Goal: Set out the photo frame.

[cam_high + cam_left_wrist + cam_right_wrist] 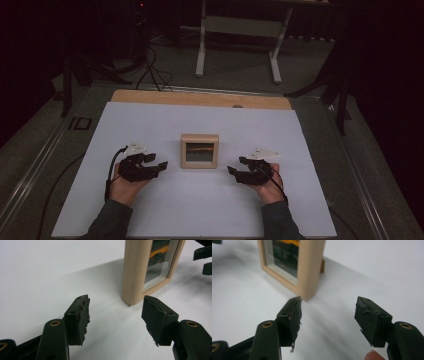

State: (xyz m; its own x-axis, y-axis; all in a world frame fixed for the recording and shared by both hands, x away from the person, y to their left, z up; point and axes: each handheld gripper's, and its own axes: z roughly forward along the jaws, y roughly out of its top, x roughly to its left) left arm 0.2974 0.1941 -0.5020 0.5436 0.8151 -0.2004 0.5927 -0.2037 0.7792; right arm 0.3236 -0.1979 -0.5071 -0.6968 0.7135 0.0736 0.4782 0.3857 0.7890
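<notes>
Both my claws spread, frame between them

The wooden picture frame (199,150) stands upright mid-sheet; my left gripper (156,165) sits at its nine o'clock, my right gripper (235,167) at three, both spread, pinching nothing.

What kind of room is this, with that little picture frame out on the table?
Probably a lab or recording studio: dark surroundings, a white sheet taped over the table, cables across the floor, and a hand-held gripper either side of the wooden frame.

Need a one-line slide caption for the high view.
Two open black grippers, left gripper and right gripper, flank an upright light wooden picture frame on a white table sheet.
</notes>
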